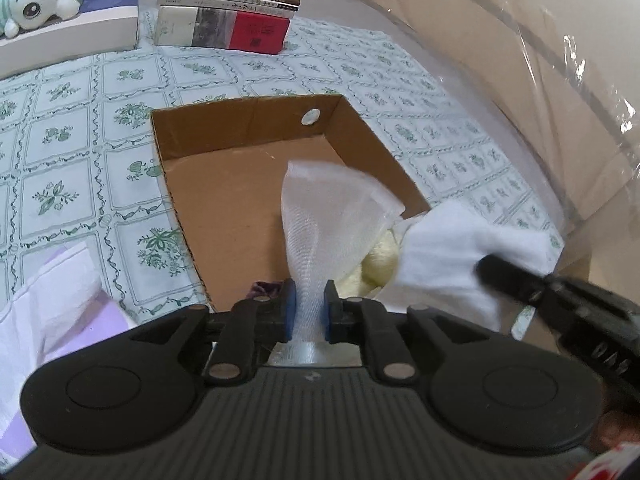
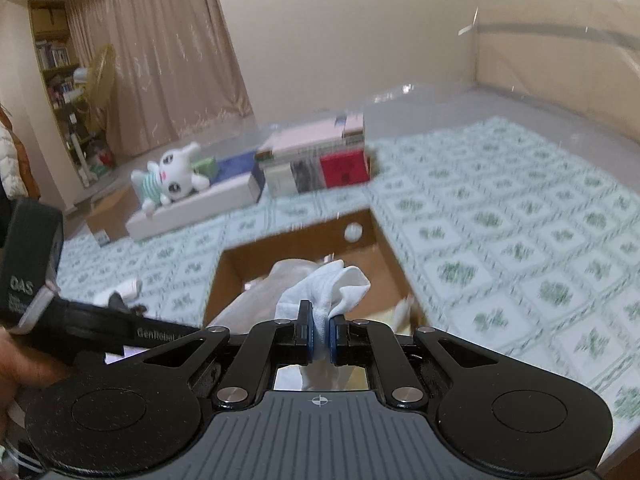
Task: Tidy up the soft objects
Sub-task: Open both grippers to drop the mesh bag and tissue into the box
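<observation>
While both cams look down at the open brown cardboard box [image 1: 224,200] on the green floral-print cloth [image 1: 80,140], I see my left gripper [image 1: 308,312] w/ blue pads pinching a sheer white mesh cloth [image 1: 320,216] that fans out above the box floor. My right gripper [image 2: 320,334] is clamped on a bunched white cotton sock [image 2: 328,284], held over the box's near right corner. Pale yellow fluffy fabric [image 1: 380,260] lies inside, beneath them.
</observation>
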